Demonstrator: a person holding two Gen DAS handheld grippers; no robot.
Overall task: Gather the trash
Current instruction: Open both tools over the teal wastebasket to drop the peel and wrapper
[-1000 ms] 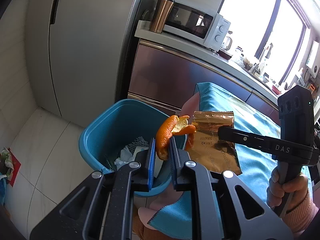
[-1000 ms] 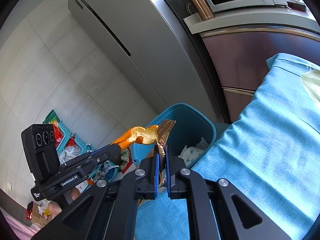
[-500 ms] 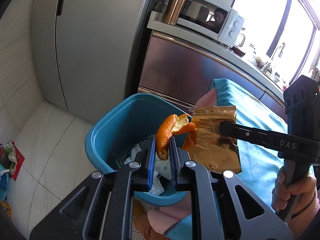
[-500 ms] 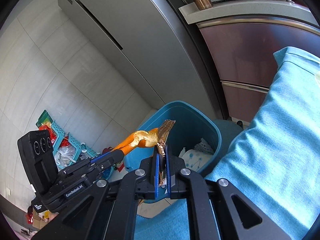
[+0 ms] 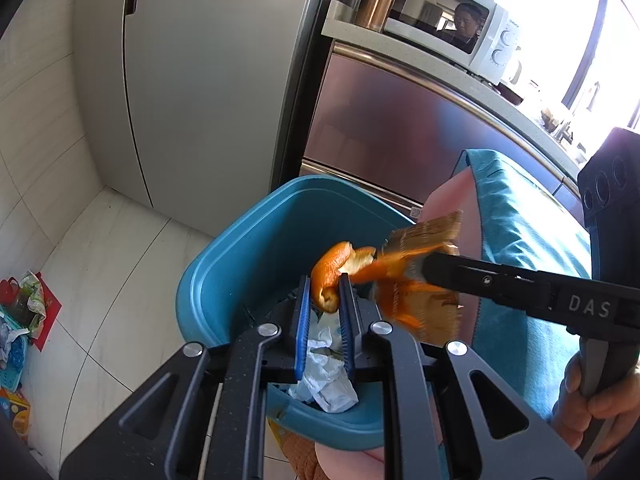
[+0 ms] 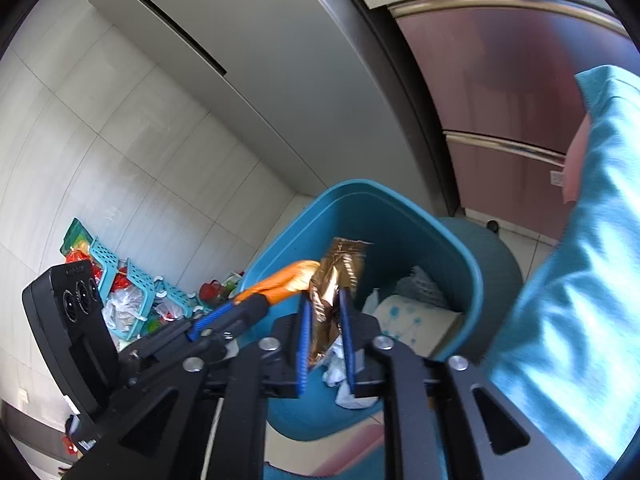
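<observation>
I hold both tools over the blue bin point(image 5: 224, 280). My left tool point(image 5: 325, 300) pinches an orange peel point(image 5: 328, 276). My right tool point(image 6: 326, 308) is opening, and the gold wrapper point(image 6: 338, 272) sits loose between its pads, above the trash paper point(image 5: 328, 376) inside.

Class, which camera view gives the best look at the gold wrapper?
The right wrist view: the gold wrapper is sharp, upright between the opening right claw, above the blue bin. The left wrist view shows it motion-blurred behind the orange peel.
</observation>
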